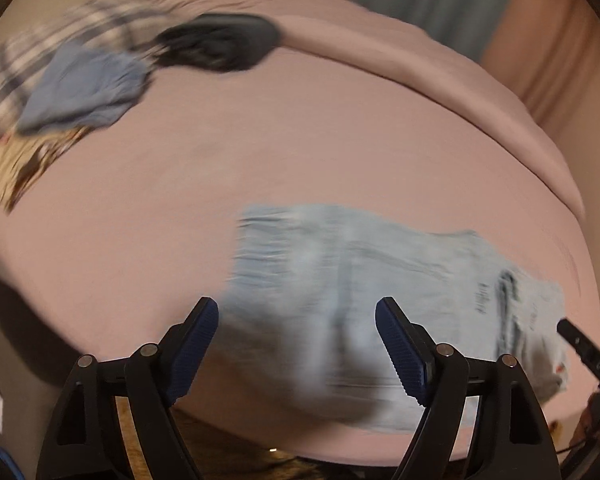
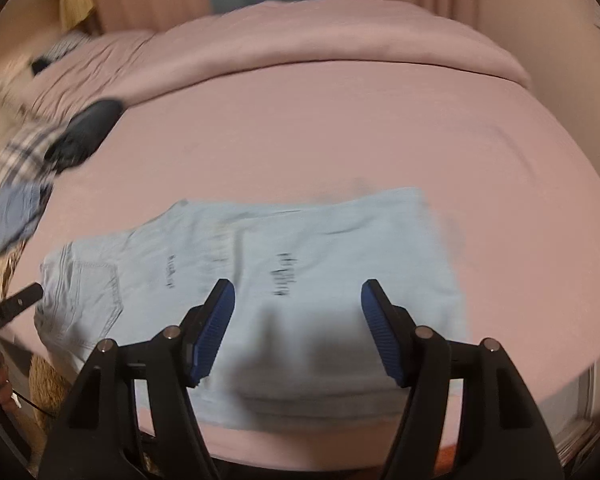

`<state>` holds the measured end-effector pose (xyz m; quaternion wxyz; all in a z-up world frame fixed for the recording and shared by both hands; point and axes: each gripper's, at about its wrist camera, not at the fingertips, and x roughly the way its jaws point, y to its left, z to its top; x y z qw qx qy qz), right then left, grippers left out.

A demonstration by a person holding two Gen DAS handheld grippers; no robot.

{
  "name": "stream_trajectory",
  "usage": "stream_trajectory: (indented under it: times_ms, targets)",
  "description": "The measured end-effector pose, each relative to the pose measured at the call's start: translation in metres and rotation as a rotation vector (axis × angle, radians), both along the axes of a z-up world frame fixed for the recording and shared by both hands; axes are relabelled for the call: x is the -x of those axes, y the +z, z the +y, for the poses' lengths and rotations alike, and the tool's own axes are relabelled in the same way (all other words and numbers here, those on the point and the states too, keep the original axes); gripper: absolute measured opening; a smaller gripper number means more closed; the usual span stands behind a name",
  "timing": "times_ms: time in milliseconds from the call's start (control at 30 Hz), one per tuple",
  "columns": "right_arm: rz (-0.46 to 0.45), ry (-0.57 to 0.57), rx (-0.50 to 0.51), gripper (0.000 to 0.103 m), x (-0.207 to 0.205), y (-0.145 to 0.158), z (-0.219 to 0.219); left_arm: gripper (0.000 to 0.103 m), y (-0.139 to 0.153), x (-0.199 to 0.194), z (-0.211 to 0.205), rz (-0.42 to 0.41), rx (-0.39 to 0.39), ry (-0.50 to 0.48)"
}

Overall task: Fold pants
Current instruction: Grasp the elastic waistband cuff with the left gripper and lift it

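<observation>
Both my claws, left (image 1: pixel 296 344) and right (image 2: pixel 298 330), hang spread wide, empty, over one folded pair of pants (image 2: pixel 260 280); its dark print is too blurred to read.

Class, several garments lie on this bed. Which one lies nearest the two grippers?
The light blue jeans, lying flat under both open grippers; the plaid, darker blue and black garments sit piled at the far left.

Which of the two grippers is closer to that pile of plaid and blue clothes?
Left. The left gripper faces the plaid and blue clothes pile across the pink bed; the right gripper sees the pile farther off.
</observation>
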<state>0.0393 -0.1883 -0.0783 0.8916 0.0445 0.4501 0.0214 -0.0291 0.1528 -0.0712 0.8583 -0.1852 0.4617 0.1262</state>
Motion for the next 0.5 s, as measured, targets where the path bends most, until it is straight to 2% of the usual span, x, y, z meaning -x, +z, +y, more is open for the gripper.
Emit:
stream_trajectory:
  times_ms: [133,233,267,333,500]
  targets:
    - [0.09,0.054,-0.025,0.064,-0.01,-0.027,0.024,0.081,-0.019,0.004,0.023,0.031,0.028,0.065]
    - [0.136,0.069,0.002,0.064,-0.011,-0.042,0.035,0.081,-0.034,0.009,0.044,0.037,0.131,0.091]
    - [0.159,0.075,0.021,0.064,-0.012,-0.05,0.04,0.081,-0.041,0.009,0.049,0.032,0.187,0.09]
    - [0.157,0.069,0.083,0.066,-0.008,-0.063,0.051,0.081,-0.049,0.007,0.052,0.037,0.245,0.08]
    - [0.154,0.064,0.104,0.066,-0.009,-0.064,0.058,0.083,-0.053,0.002,0.052,0.033,0.238,0.055]
